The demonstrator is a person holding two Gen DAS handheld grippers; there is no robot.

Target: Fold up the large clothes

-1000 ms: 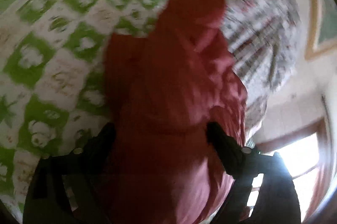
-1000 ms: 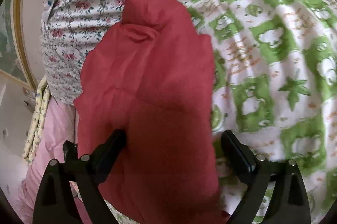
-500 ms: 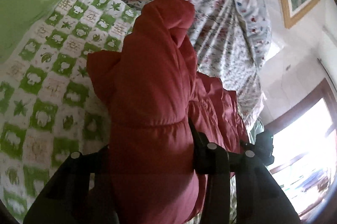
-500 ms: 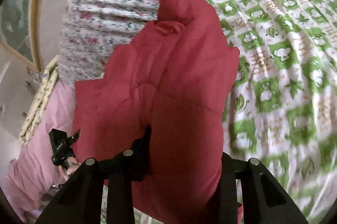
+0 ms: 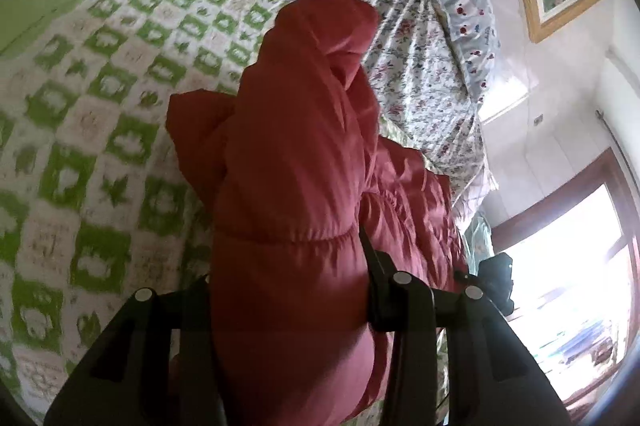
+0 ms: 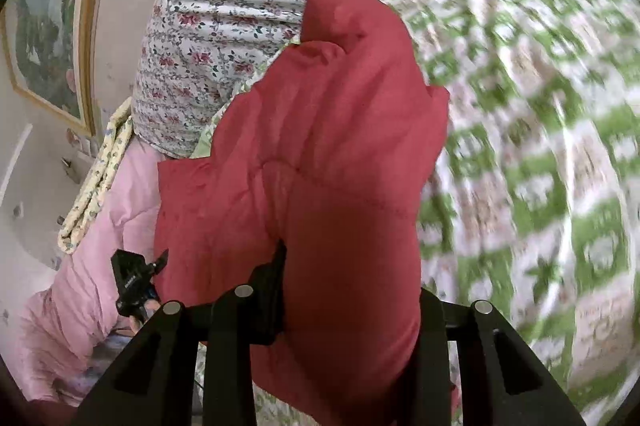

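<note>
Both hand-held grippers [image 5: 286, 286] [image 6: 348, 290] clamp the red jacket [image 5: 296, 153] between their fingers.

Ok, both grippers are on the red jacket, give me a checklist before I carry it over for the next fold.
1. Left gripper clamped on the red padded jacket: ok.
2. Right gripper clamped on the same jacket: ok.
3. Fabric bunched thick inside both jaws, no thin edge grip: ok.
4. Green checked bedspread bare beside the jacket for laying it down: ok.
5. Sleeves lying flat and tucked: cannot tell.
6. Lower hem free of the bed edge: cannot tell.
</note>
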